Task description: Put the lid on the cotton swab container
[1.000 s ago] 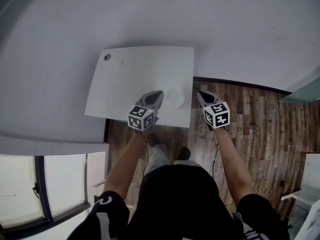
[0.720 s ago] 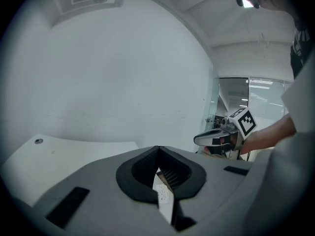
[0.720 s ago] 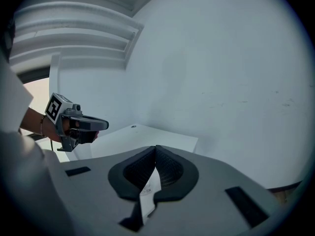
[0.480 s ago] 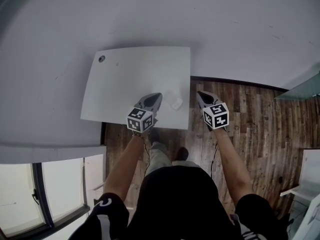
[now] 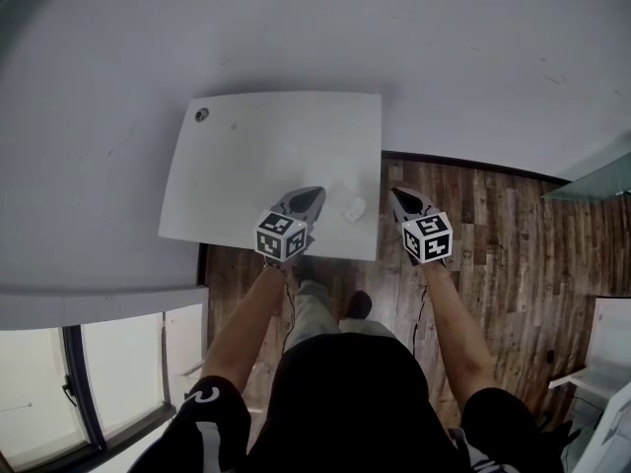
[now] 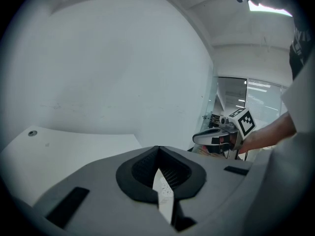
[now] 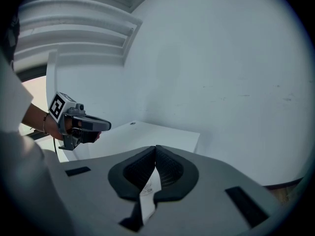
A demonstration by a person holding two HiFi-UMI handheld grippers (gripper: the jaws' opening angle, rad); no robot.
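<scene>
A small, pale cotton swab container [image 5: 353,208] stands near the front right corner of the white table [image 5: 266,156]; I cannot make out a separate lid. My left gripper [image 5: 314,194] hovers over the table's front edge just left of the container, shut and empty, its jaws meeting [image 6: 157,149]. My right gripper [image 5: 394,194] hangs beyond the table's right edge over the floor, also shut with nothing in it [image 7: 156,147]. Each gripper view shows the other gripper off to the side, the right gripper [image 6: 212,137] and the left gripper [image 7: 91,126]. Neither gripper view shows the container.
A round grommet hole [image 5: 201,114] sits in the table's far left corner. White wall [image 5: 394,37] rises behind the table. Dark wooden floor [image 5: 513,254] spreads to the right. A window [image 5: 89,372] lies at the lower left, and the person's legs are below the table's front edge.
Both grippers have sunk a little, the right one more visibly, sliding down the picture. Their jaws stayed shut. The container has not moved on the table.
</scene>
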